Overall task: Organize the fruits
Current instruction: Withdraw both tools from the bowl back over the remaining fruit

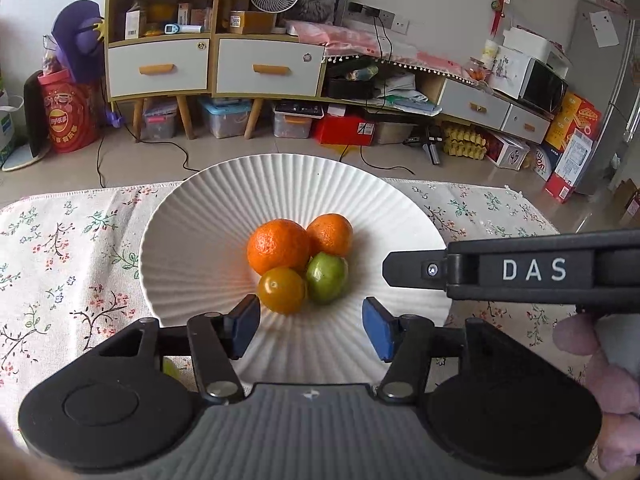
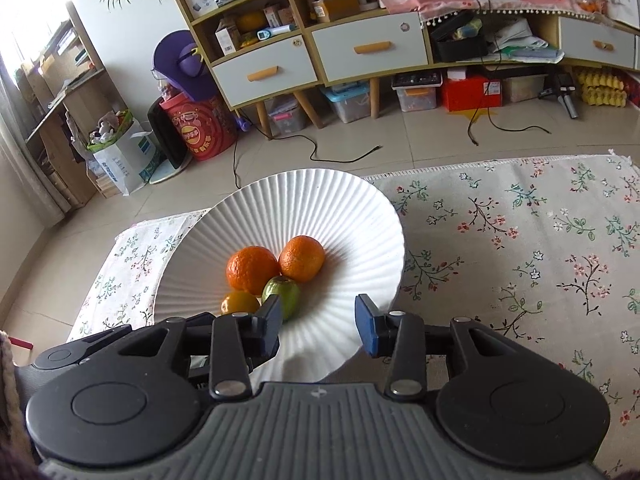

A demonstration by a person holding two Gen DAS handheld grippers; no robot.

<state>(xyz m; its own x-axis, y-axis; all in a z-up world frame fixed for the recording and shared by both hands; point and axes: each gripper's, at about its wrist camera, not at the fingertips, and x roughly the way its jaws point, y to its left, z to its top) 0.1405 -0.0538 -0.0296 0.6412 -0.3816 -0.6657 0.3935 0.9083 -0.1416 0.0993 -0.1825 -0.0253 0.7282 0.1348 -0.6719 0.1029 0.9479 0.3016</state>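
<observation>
A white ribbed plate [image 1: 192, 248] stands on a floral tablecloth [image 1: 60, 264]. In its hollow lie two oranges [image 1: 278, 246] [image 1: 331, 234], a green fruit [image 1: 326, 278] and a small yellow-orange fruit [image 1: 282, 290], all touching. My left gripper [image 1: 311, 326] hovers open over the plate's near side, with nothing between its blue pads; the yellow-orange fruit sits just ahead of the left pad. My right gripper [image 2: 319, 324] is open too, low over the plate [image 2: 360, 232], and the green fruit [image 2: 282, 294] lies beside its left finger. From the right, a right gripper finger [image 1: 404, 270] reaches over the rim.
The plate overhangs the table's far edge [image 1: 460, 186], with tiled floor, cables and cabinets beyond. Bare floral cloth [image 2: 520, 260] stretches to the right of the plate. A pink plush thing [image 1: 600, 380] lies at the near right, and something green [image 1: 170, 368] peeks out under my left gripper.
</observation>
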